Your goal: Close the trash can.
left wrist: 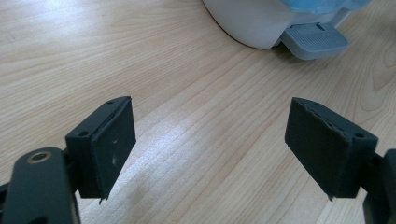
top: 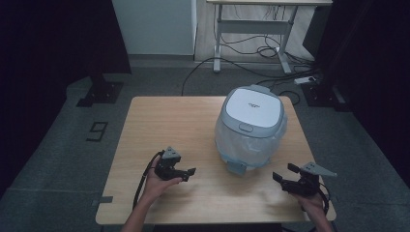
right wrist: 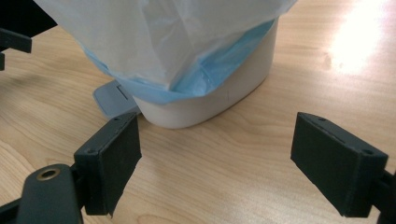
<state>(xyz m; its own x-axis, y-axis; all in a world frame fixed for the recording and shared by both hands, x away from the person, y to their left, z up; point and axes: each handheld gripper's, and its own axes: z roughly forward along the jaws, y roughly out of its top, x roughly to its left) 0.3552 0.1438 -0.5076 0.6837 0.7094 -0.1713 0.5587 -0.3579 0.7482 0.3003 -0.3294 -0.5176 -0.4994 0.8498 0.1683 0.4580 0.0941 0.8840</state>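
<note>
A small white pedal bin [top: 250,126] with a grey-white lid [top: 252,108] stands right of centre on the wooden table [top: 169,121]. A white bag [right wrist: 163,32] over a blue bag [right wrist: 219,70] hangs down its sides, and its grey pedal [top: 236,167] points toward the near edge. My left gripper [top: 187,173] rests low on the table to the left of the pedal [left wrist: 315,41], open with bare wood between its jaws. To the right of the bin, my right gripper [top: 284,172] is open too and faces the bin's base [right wrist: 210,100], a short way from it.
The table's near edge [top: 212,220] runs just behind both hands, and the right hand is close to the table's right corner. Beyond the table, a white desk frame [top: 251,34], loose cables [top: 251,67] and black stand bases [top: 99,92] sit on the grey floor.
</note>
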